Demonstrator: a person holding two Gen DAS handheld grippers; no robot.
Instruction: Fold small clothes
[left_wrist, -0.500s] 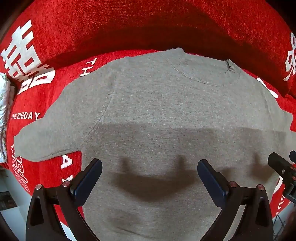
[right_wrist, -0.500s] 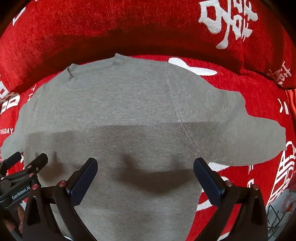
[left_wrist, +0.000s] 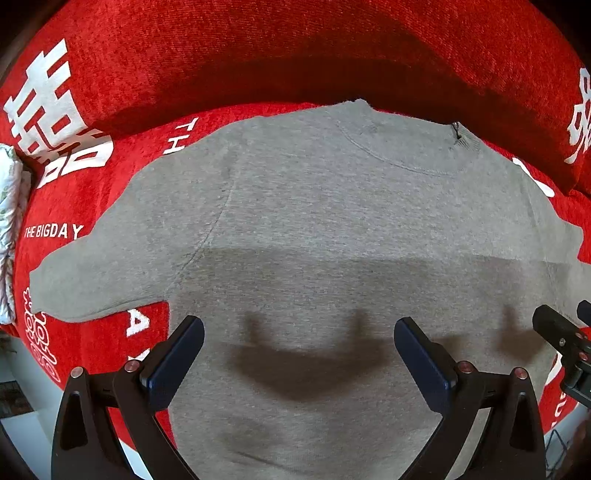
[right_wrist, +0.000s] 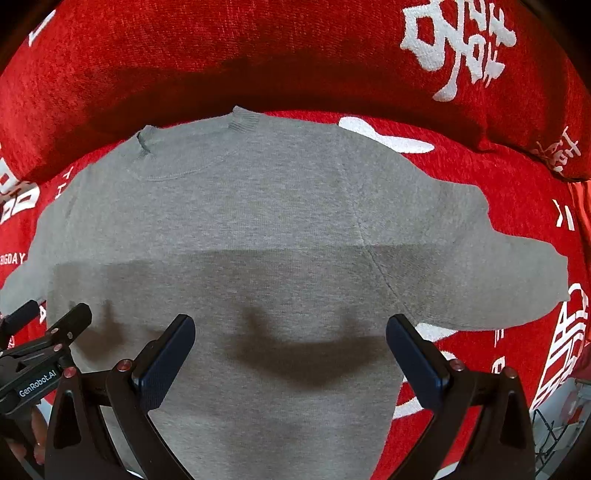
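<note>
Lying flat on a red, coarse-woven sofa cover (left_wrist: 258, 55) with white printed lettering, one grey knit sweater (left_wrist: 332, 229) has a ribbed round collar at 12 o'clock and two short sleeves spread toward 9 and 3 o'clock. Two grippers hover above its lower body: left gripper (left_wrist: 299, 350) and right gripper (right_wrist: 290, 350), each with dark-padded jaws spread wide, holding nothing.

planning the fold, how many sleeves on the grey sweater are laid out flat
2. The grey sweater lies flat on the red blanket. One sleeve stretches out in the left wrist view, the other sleeve in the right wrist view. Neither is folded in.
</note>
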